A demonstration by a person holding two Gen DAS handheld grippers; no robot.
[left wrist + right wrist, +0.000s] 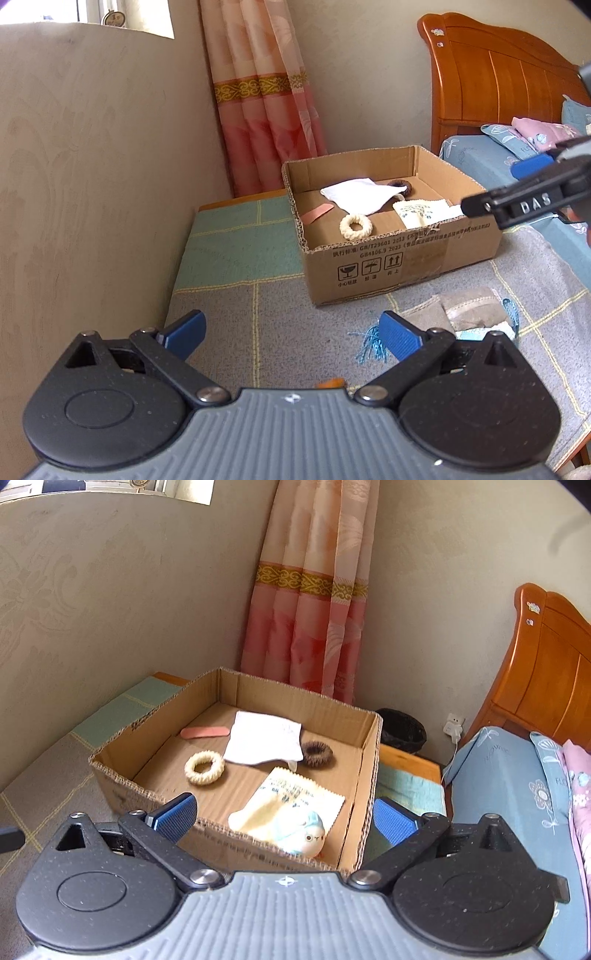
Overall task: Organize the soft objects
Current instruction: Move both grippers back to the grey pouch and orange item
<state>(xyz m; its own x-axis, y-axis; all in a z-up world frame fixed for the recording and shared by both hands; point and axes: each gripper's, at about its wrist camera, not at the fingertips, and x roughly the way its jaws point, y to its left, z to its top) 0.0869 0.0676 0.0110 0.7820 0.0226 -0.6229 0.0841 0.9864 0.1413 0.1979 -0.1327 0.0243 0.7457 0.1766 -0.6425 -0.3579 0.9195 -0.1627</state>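
Observation:
An open cardboard box (pixel 402 254) (pixel 369 768) stands on a patchwork cloth. In it lie a white cloth (pixel 264 738), a cream hair ring (pixel 204 767), a dark hair ring (pixel 316 752), a pink strip (pixel 204 732), a cream printed pouch (pixel 295 794) and a pale blue bird plush (pixel 308 836). My left gripper (pixel 291 332) is open and empty, low over the cloth in front of the box. A brown pouch with a blue tassel (pixel 469 308) lies just right of it. My right gripper (pixel 284 814) is open and empty above the box's near right corner; it also shows in the left wrist view (pixel 517 184).
A wall runs along the left. A pink curtain (pixel 266 103) hangs behind the box. A wooden headboard (pixel 498 70) and a blue bed with pillows (pixel 517 794) are on the right. A black bin (pixel 402 731) and a wall socket (pixel 454 727) stand behind the box.

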